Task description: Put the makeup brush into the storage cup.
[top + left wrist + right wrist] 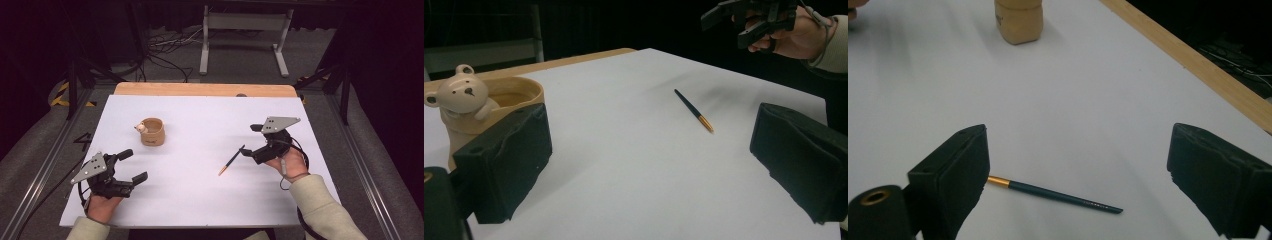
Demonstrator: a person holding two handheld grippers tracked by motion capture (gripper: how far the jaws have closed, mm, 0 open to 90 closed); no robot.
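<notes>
A dark green pen (231, 160) with a gold end lies flat on the white table top (200, 200), right of centre. My right gripper (248, 140) is open just right of it and a little above the table. In the right gripper view the pen (1055, 194) lies below and between the wide-apart jaws of that gripper (1075, 165), untouched. My left gripper (137, 164) is open near the front left, holding nothing. From the left gripper view, the pen (694, 110) is far ahead and the right gripper (744, 20) hangs beyond it.
A tan cup (152, 131) with a small bear figure (461, 92) on its rim stands left of centre, close to the left jaw in the left gripper view. A wooden strip (200, 89) borders the far edge. A metal stand (245, 30) and cables sit on the floor behind.
</notes>
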